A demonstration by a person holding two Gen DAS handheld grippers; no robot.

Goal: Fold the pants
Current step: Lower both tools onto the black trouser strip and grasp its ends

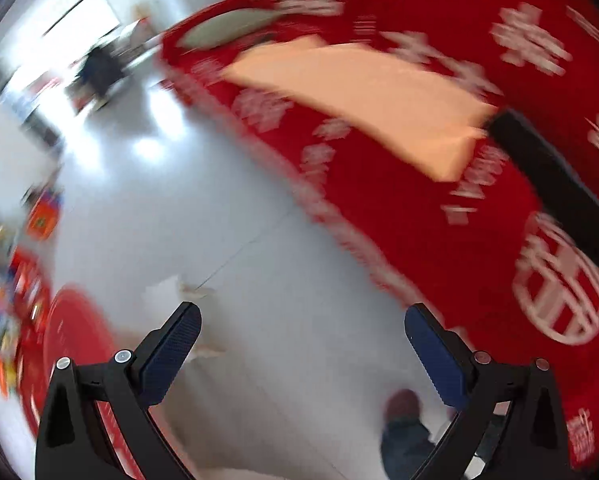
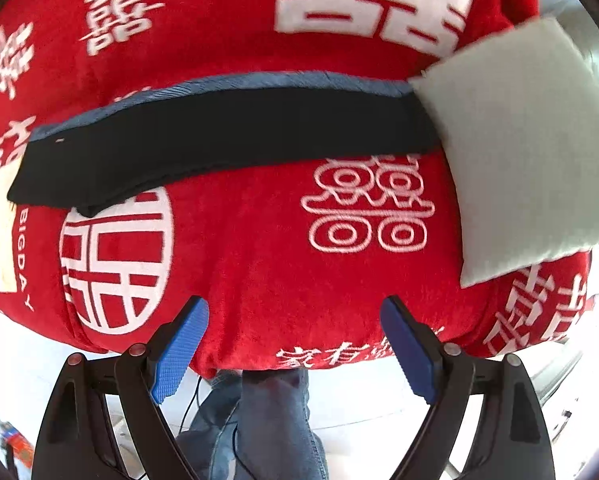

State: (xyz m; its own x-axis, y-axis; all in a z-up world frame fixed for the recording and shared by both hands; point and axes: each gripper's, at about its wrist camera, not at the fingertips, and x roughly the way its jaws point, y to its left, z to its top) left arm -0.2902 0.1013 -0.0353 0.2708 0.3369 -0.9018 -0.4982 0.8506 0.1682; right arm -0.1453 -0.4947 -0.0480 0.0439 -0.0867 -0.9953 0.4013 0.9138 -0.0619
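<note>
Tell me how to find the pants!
Look at the big red blanket with white symbols. Across its middle lies a long dark strip: the pants, folded flat. A white cushion overlaps one end, but only the pants are black with a blue-grey edge.

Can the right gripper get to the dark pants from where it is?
Probably yes. The right gripper is open and empty, and only bare red blanket lies between it and the dark pants. The white pillow overlaps just one end.
</note>
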